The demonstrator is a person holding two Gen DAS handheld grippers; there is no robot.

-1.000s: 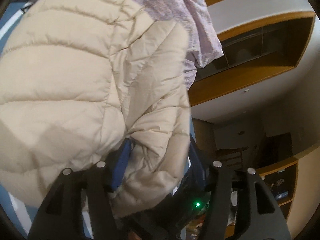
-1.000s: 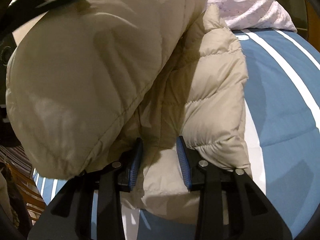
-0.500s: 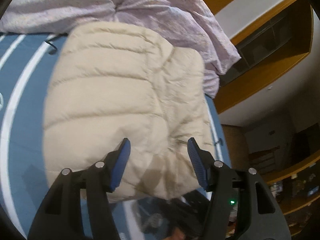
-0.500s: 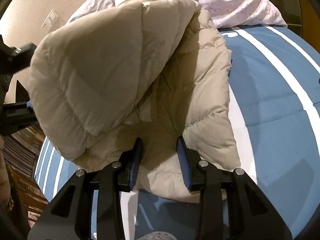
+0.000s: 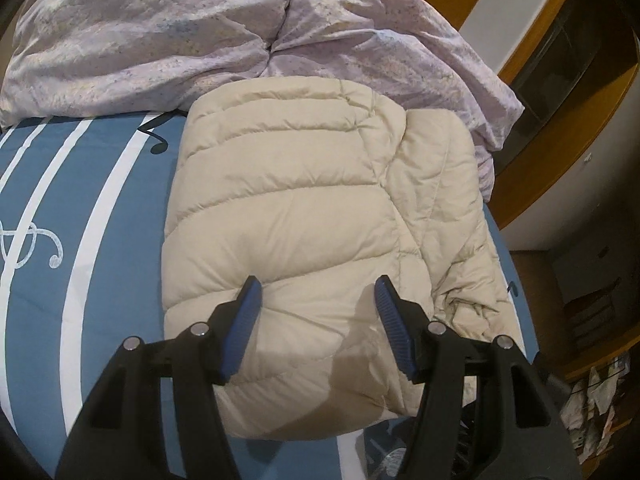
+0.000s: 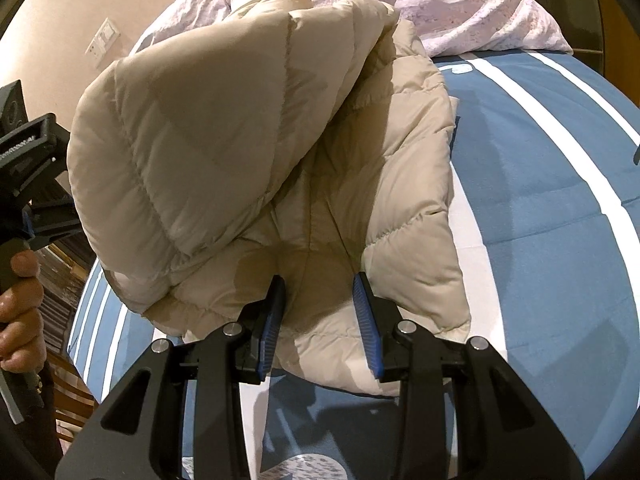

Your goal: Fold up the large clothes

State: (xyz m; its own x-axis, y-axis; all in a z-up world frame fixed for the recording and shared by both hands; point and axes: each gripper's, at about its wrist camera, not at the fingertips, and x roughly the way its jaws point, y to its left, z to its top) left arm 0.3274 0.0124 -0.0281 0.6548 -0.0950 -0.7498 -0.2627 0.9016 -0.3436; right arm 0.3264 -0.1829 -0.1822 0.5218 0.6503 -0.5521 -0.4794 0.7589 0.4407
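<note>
A beige quilted puffer jacket (image 5: 304,216) lies folded on the blue striped bed cover (image 5: 100,220). My left gripper (image 5: 316,296) is open and empty, just above the jacket's near end. In the right wrist view the jacket (image 6: 224,136) has its upper layer puffed up over the lower layer. My right gripper (image 6: 318,292) is open, its fingers above the jacket's near edge, holding nothing. The left gripper's body (image 6: 28,184) and the hand on it show at that view's left edge.
A crumpled lilac duvet (image 5: 192,36) lies behind the jacket at the bed's far end; it also shows in the right wrist view (image 6: 460,4). Wooden shelving (image 5: 568,92) stands to the right past the bed. The bed's edge runs along the jacket's right side.
The left gripper has let go of the jacket's folded-over part and pulled back; that part now rests on the lower layer. The right gripper stays open and has drawn back slightly.
</note>
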